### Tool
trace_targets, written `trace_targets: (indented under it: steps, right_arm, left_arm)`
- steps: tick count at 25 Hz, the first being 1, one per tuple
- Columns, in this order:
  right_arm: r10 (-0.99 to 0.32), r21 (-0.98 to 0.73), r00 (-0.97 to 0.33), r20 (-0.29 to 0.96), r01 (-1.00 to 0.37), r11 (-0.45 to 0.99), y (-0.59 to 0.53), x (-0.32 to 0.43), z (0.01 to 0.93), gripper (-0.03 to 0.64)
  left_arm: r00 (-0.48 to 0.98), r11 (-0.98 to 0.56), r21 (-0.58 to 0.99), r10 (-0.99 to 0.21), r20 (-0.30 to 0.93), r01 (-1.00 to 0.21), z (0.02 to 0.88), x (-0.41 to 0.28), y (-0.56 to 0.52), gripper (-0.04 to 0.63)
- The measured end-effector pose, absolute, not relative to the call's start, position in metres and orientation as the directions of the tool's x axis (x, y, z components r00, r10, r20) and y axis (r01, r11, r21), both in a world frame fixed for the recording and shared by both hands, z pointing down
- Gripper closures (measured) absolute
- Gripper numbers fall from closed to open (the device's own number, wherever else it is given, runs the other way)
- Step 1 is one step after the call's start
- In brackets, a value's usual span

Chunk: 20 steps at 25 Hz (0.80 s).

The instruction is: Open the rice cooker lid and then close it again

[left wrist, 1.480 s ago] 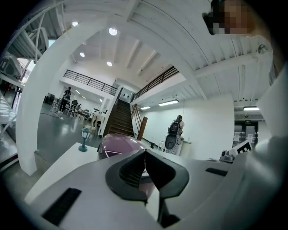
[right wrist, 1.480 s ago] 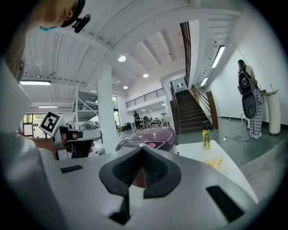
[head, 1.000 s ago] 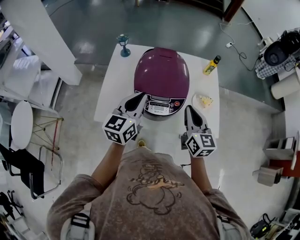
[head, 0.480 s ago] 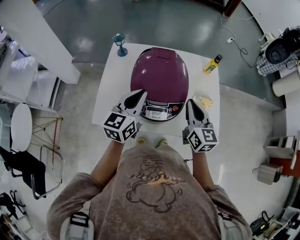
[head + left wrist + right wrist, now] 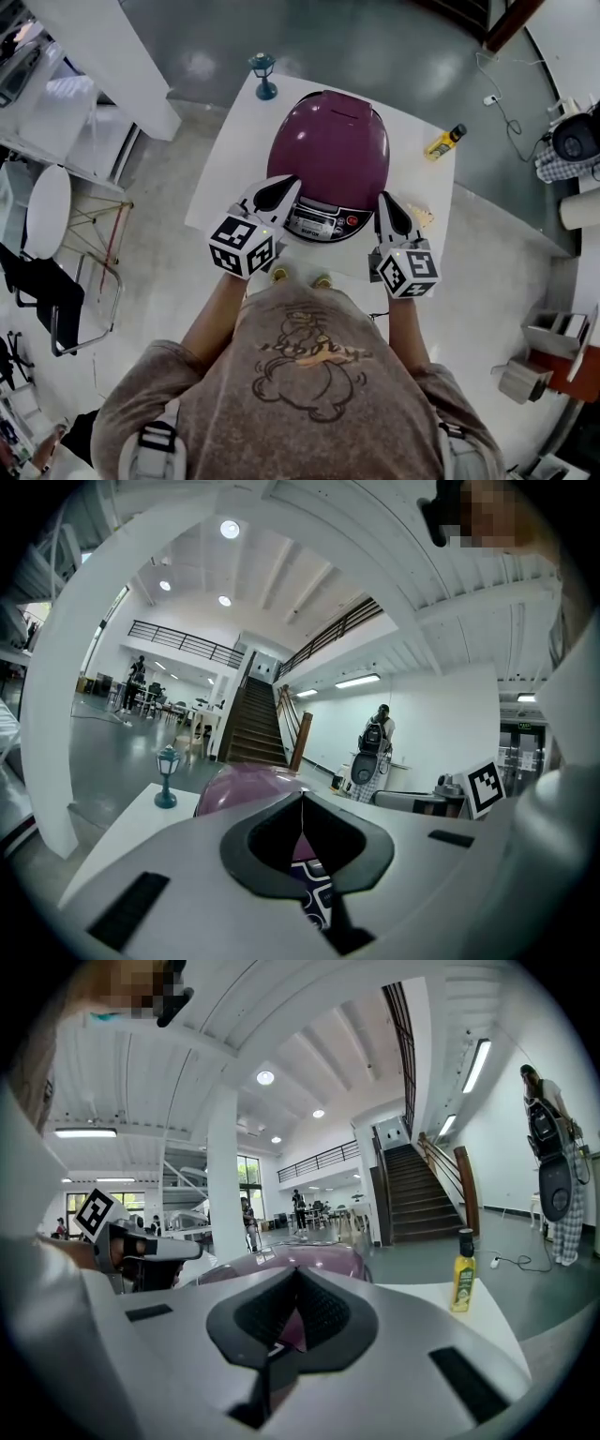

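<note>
The purple rice cooker [image 5: 328, 150] stands on the white table [image 5: 234, 141] with its lid down and its control panel [image 5: 322, 221] facing me. My left gripper [image 5: 281, 185] is shut and empty, its tip at the panel's left edge. Its own view looks over the shut jaws [image 5: 302, 803] at the cooker's dome [image 5: 246, 785]. My right gripper [image 5: 386, 200] is also shut and empty, close to the cooker's front right side. The right gripper view shows the meeting jaws [image 5: 296, 1274] in front of the cooker [image 5: 291, 1262]. I cannot tell whether either tip touches the cooker.
A small teal lantern [image 5: 265, 75] stands at the table's far left corner, and a yellow bottle [image 5: 443, 142] at the far right. Something pale [image 5: 424, 217] lies right of the cooker. Chairs [image 5: 47, 216] stand to the left on the floor.
Both grippers have moved forward toward the cooker's front and now flank its control panel more closely. The lid stays down.
</note>
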State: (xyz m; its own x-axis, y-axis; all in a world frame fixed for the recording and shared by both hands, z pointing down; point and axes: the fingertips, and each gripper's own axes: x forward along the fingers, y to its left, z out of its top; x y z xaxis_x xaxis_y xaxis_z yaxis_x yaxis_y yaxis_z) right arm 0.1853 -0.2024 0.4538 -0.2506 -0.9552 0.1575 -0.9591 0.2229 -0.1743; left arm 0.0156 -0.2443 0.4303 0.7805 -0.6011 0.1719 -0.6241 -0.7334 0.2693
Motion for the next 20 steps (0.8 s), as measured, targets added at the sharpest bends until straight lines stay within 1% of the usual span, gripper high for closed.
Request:
trace_targets:
  steps: [9, 20]
  right_arm:
    - [-0.928, -0.186, -0.332, 0.167, -0.935, 0.301, -0.215, 0.183, 0.462, 0.614]
    - [-0.913, -0.202, -0.372, 0.169, -0.919, 0.338, -0.219, 0.186, 0.468, 0.614]
  left_arm:
    - [0.753, -0.712, 0.247, -0.608, 0.25, -0.657, 0.445, 0.021, -0.236, 0.572]
    - [0.736, -0.709, 0.224, -0.587, 0.336, -0.668, 0.461, 0.027, -0.226, 0.574]
